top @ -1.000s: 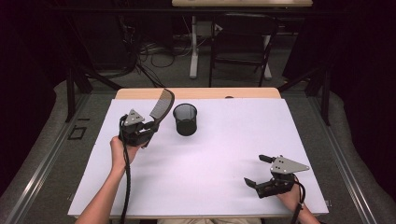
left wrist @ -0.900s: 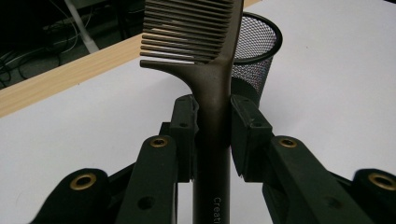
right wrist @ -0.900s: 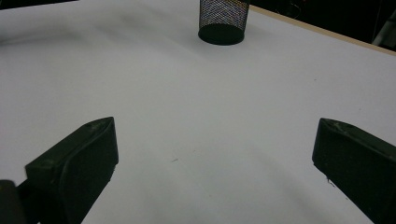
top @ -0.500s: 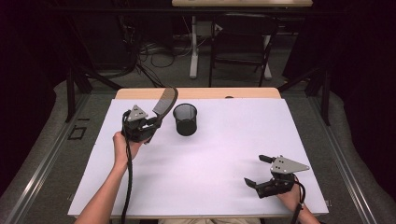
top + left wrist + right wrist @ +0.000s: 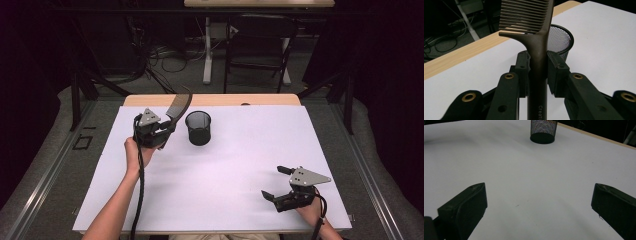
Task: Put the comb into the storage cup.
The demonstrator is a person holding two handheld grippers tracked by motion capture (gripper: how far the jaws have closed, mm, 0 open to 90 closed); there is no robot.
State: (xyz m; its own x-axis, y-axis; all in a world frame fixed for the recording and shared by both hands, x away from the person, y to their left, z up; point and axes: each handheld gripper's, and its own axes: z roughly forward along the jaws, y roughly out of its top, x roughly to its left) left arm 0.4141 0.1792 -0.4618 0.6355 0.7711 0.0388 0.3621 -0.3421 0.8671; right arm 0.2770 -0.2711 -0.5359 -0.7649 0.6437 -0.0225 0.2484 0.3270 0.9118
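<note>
fingers of the left gripper [image 5: 537, 72] clench a dark comb [image 5: 534, 32] by its handle, just beside the mesh cup [image 5: 198, 127]; right gripper [image 5: 281, 184] fingers spread wide, empty, over the table [image 5: 240, 165].

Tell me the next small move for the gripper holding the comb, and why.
Probably carry the comb a little rightward, over the mesh cup's open mouth, then lower it in. The left gripper is shut on its handle, teeth up, and it sits just left of the cup, not above it.

A mesh cup [image 5: 198, 128] stands on the white-covered table [image 5: 240, 170].
</note>
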